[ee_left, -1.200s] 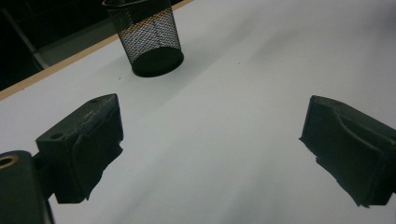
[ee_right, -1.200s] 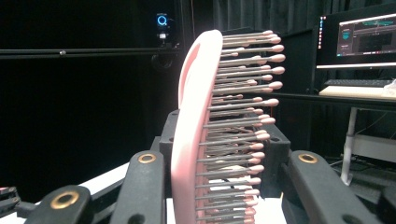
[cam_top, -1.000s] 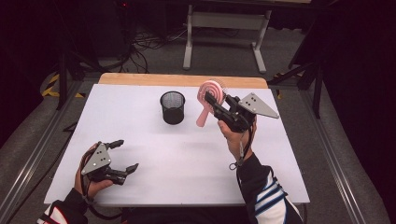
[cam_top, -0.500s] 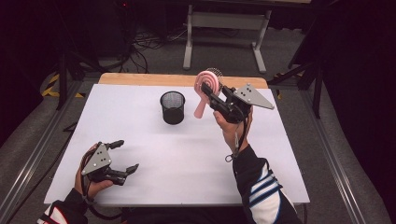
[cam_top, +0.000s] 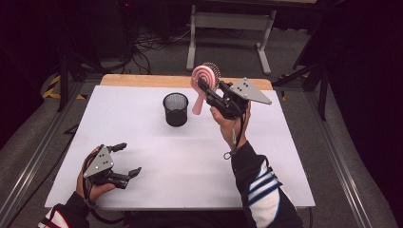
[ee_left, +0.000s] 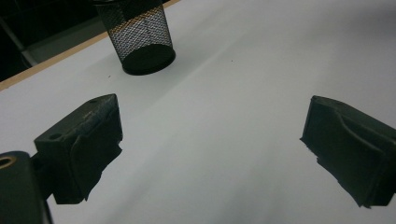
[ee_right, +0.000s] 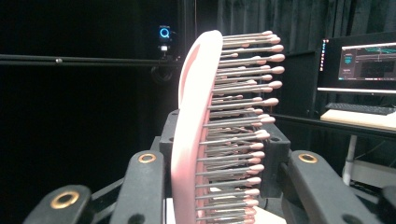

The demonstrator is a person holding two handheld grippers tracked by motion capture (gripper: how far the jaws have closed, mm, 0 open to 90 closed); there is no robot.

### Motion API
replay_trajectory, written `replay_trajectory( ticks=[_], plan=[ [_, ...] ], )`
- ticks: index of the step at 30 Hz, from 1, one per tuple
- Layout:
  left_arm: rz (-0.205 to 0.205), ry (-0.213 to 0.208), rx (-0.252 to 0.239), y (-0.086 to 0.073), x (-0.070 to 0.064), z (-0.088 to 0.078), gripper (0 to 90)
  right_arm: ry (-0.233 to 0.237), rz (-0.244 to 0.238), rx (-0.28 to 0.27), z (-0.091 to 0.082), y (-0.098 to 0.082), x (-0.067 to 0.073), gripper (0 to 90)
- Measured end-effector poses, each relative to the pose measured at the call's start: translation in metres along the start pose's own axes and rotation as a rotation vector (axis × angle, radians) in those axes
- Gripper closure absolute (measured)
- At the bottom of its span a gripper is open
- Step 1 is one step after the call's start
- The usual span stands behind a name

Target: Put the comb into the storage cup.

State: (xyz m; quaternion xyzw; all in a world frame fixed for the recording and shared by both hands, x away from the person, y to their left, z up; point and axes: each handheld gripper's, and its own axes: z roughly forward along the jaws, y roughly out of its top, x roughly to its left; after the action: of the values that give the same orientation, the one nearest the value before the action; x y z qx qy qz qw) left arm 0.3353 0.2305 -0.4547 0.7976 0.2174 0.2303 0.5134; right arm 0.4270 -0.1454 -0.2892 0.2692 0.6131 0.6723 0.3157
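Note:
A pink hairbrush (cam_top: 202, 85) is raised above the white table (cam_top: 142, 137), handle hanging down, just right of a black mesh cup (cam_top: 176, 109). My right gripper (cam_top: 205, 86) is shut on the brush head. In the right gripper view the brush (ee_right: 196, 130) stands edge-on between the jaws, its bristles (ee_right: 243, 93) pointing right. My left gripper (cam_top: 124, 159) rests low at the table's near left, open with nothing between its fingers. In the left gripper view its two pads (ee_left: 81, 144) stand wide apart over bare table, and the mesh cup (ee_left: 140, 39) stands upright farther off.
The table's wooden far edge (cam_top: 157, 80) runs behind the cup. Beyond it lie cables on the floor and a grey metal stand (cam_top: 228, 28). A monitor (ee_right: 369, 63) and a keyboard show in the dark room in the right gripper view.
My right gripper has carried the brush up and slightly left, toward the cup, and tilted upward. The left gripper has stayed put.

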Motion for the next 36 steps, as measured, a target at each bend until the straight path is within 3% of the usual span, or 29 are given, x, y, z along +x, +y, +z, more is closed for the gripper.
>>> replay_trajectory(
  ticks=[25, 34, 36],
  plan=[
    [-0.003, -0.01, 0.0, 0.0, 0.002, -0.002, 5.8, 0.03, 0.012, -0.029, 0.039, 0.006, 0.017, 63.4],
    [-0.01, -0.013, -0.01, 0.0, 0.001, -0.001, 5.8, 0.027, 0.018, -0.021, 0.051, 0.002, 0.019, 63.3],
    [-0.009, -0.015, -0.01, 0.0, 0.001, -0.001, 5.8, 0.016, 0.038, -0.024, 0.054, 0.0, 0.019, 63.4]
  ],
)
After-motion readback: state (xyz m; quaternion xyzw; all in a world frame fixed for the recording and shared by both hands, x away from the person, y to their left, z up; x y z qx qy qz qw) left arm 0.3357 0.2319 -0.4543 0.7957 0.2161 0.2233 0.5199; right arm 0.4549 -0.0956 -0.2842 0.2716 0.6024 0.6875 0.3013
